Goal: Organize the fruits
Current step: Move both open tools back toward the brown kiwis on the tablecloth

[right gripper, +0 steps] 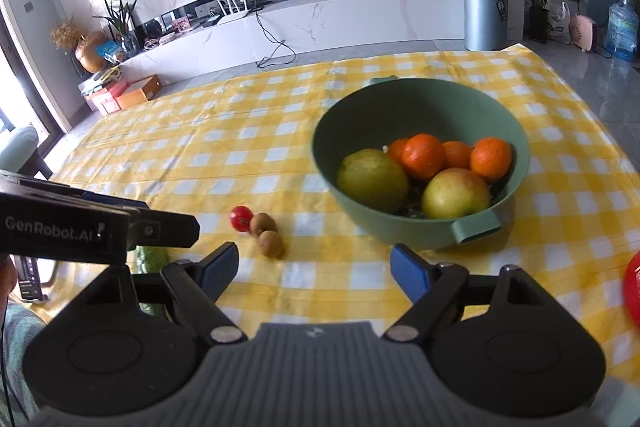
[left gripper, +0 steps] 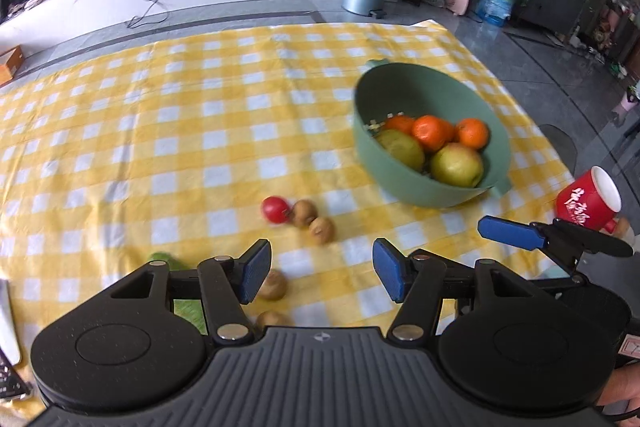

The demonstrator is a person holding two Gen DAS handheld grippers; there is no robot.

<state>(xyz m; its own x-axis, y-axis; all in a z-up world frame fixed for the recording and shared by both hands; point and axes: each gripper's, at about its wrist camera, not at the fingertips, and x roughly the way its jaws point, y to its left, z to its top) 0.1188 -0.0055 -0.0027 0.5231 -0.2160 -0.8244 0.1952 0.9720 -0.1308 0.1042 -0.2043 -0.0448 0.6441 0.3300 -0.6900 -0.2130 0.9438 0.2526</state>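
Both grippers are hanging over the near edge of the desk (right gripper: 280, 131), which is wearing a yellow checked cloth. The left gripper (left gripper: 320, 267) is standing with its blue pads apart and nothing between them, and the right gripper (right gripper: 314, 269) is likewise spread wide and carrying nothing.

The green bowl (right gripper: 420, 107) is sitting right of centre, already holding 2 yellow-green apples (right gripper: 372, 179) and several oranges (right gripper: 424, 155). Still lying loose on the cloth are a small red tomato (right gripper: 241, 218) and 2 kiwis (right gripper: 271, 243) touching in a short row, well apart from the bowl. In the left wrist view 2 more kiwis (left gripper: 274, 285) are lying just beside the left gripper's left pad, and something green (left gripper: 164, 261) is peeking out behind its linkage; I cannot tell what it is. A red cup (left gripper: 588, 203) is standing at the right edge of the desk.

The step in hand looks like picking up the next loose fruit. The kiwi closest to the left gripper seems the easiest target. To do it well, the person should be centring the pads on 1 kiwi alone, coming down steeply so the neighbour is not getting nudged, and closing gently, since a kiwi is soft and round and is likely to roll or bruise.
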